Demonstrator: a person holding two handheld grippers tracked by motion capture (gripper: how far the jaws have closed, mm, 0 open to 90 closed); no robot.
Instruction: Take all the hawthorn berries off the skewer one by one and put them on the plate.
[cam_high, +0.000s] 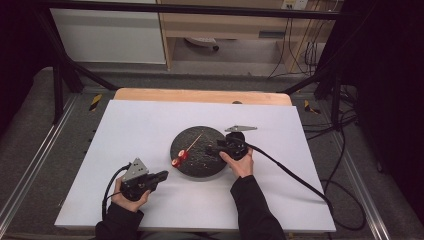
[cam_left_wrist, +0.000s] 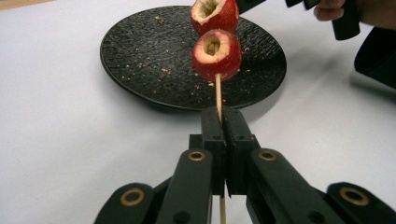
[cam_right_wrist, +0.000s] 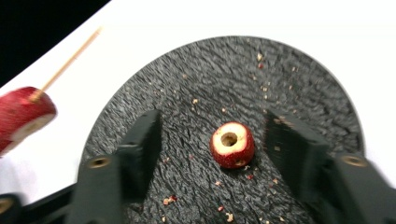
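1. White sheet (cam_high: 150, 135) covered the table, with a bare wooden strip (cam_high: 200, 95) along its far edge and grey floor beyond
2. Nearest the person, the left gripper (cam_high: 161, 175) rested low over the sheet at the near left, held in the left hand (cam_high: 131, 195)
3. Its jaws were pressed together on a thin wooden skewer (cam_left_wrist: 218, 95), which passed between them and stuck out both ways in the left gripper view
4. Two cored red fruits (cam_left_wrist: 216, 55) sat threaded on the skewer just past the jaws, one behind the other, raised over the near left rim of the plate (cam_left_wrist: 140, 56)
5. From above, those fruits (cam_high: 179, 158) hung at the plate's left edge, and the skewer tip slanted up and right across the plate
6. Farther in, the round black plate (cam_high: 192, 172) lay at the middle of the sheet, dotted with crumbs (cam_right_wrist: 261, 58)
7. A third cored fruit (cam_right_wrist: 232, 144) lay loose on the plate, hole facing up
8. Right gripper (cam_high: 209, 149), in the right hand (cam_high: 241, 161), reached over the plate's right side
9. Its jaws stood spread wide, one on each side of the loose fruit and clear of it
10. Cables (cam_high: 295, 175) trailed off to the right
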